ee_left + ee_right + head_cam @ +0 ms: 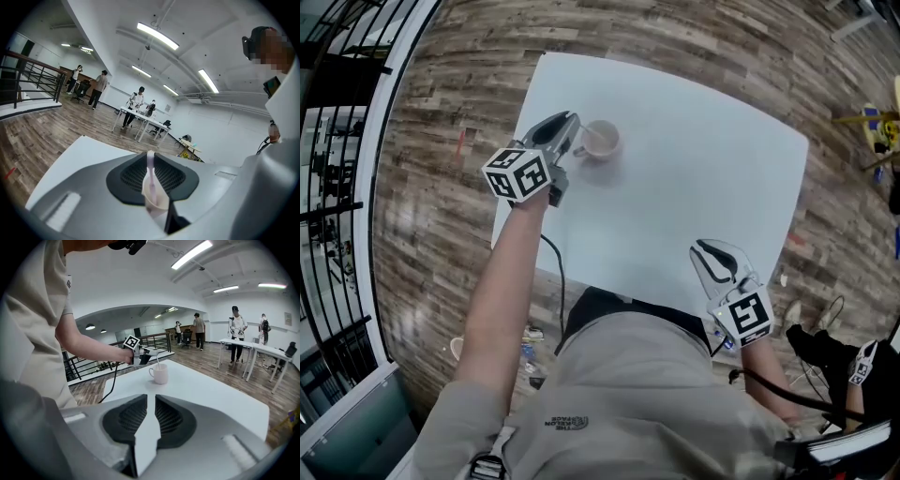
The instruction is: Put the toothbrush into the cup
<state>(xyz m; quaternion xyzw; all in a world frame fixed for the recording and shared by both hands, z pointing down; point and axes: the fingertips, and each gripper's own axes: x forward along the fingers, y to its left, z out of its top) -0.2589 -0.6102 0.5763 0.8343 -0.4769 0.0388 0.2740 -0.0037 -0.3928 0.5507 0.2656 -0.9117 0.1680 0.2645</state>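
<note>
**Head view.** A white bench (694,169) stands on a wood-plank floor (441,187). The cup (602,142), a pale mug, sits on the far left part of the bench. The toothbrush (592,141) stands in it and leans left over the rim. The left tongs (574,131) are just left of the cup, tips at the toothbrush's upper end. The right tongs (705,258) hang over the near right part of the bench, well apart from the cup. Each unit carries a marker cube: left (517,174), right (748,315).

**Left gripper view.** The left tongs (150,155) are drawn almost together. The toothbrush (151,180) fills the narrow slit between the pads, its upper end level with the tips and its lower end down inside the cup (157,201). The cup shows through the wider gap below the pads. A corner of the bench (80,149) shows at left.

**Right gripper view.** The right tongs (150,401) are nearly closed, with only a thin slit between the pads. Nothing is in it; bare bench (211,390) shows through. On the far side the cup (160,374) stands upright, handle to the left. The toothbrush (157,363) rises from it at a tilt. The left tongs (147,351) are at the toothbrush's top, just above and left of the cup rim.
</note>
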